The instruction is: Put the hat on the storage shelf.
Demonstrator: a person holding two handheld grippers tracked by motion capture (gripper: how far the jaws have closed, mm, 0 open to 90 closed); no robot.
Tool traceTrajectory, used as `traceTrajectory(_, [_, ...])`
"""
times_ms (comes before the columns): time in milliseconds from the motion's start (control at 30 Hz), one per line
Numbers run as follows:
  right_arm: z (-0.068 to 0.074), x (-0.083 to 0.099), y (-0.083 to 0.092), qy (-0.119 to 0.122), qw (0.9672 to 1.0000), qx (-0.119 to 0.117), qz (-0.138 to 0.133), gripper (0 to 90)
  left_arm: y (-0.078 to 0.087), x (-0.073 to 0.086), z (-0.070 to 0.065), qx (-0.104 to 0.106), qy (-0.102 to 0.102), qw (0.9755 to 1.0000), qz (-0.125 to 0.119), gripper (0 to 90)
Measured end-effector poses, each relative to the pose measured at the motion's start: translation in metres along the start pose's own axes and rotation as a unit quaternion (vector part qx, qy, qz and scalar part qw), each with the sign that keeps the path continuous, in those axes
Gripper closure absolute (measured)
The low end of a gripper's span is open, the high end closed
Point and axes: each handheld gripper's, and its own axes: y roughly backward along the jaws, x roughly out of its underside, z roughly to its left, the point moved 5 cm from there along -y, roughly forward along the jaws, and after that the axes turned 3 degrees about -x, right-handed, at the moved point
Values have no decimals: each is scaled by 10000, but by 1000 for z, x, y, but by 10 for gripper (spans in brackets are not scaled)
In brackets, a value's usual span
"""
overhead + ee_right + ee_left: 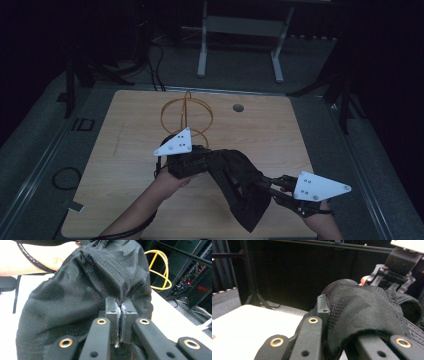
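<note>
Garment: black mesh fabric [240, 185], bunched and lifted just above the wooden table [125, 150], stretched between both grippers near the front edge; one corner hangs toward that edge.
Left gripper [202, 152]: reaches in from mid-table; in the left gripper view the fabric [362, 307] drapes over the jaws, so whether they clamp it cannot be told.
Right gripper [267, 184]: at the front right; in the right gripper view its two jaws are pressed together on a seamed fold of the fabric [110, 285].
Hands: left hand [172, 182] and right hand [320, 220] enter from the bottom edge.
Wire frame: orange wire hoop stand [186, 116] stands upright behind the left gripper, toward the far edge; it reads yellow in the right gripper view [158, 270].
Open room: bare tabletop lies left, right and beyond the stand; a round cable hole [238, 107] sits near the far edge.
Edges: grey floor surrounds the table; a white desk frame [240, 35] stands beyond.
Writing: no legible text; white plates [320, 186] on the grippers carry only small dots.
</note>
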Motion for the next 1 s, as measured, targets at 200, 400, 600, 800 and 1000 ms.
traceTrajectory(200, [-2, -4, 6, -70, 9999, 20, -115, 884, 0, -1, 3, -9, 88, 10000, 25, 816])
traceTrajectory(400, [-9, -5, 15, -120, 9996, 220, -123, 885, 14, -3, 11, -459, 39, 9989, -101, 626])
traceTrajectory(600, [-21, -5, 29, -262, 9976, 606, -215, 884, 26, 2, 15, -847, -181, 9960, 225, 566])
traceTrajectory(800, [-37, -9, 38, -435, 9930, 1069, -267, 884, 33, 11, 13, -1139, -562, 9909, 450, 482])
traceTrajectory(1000, [-54, -15, 38, -421, 9879, 1481, -177, 884, 45, 21, 16, -1379, -575, 9867, 637, 323])
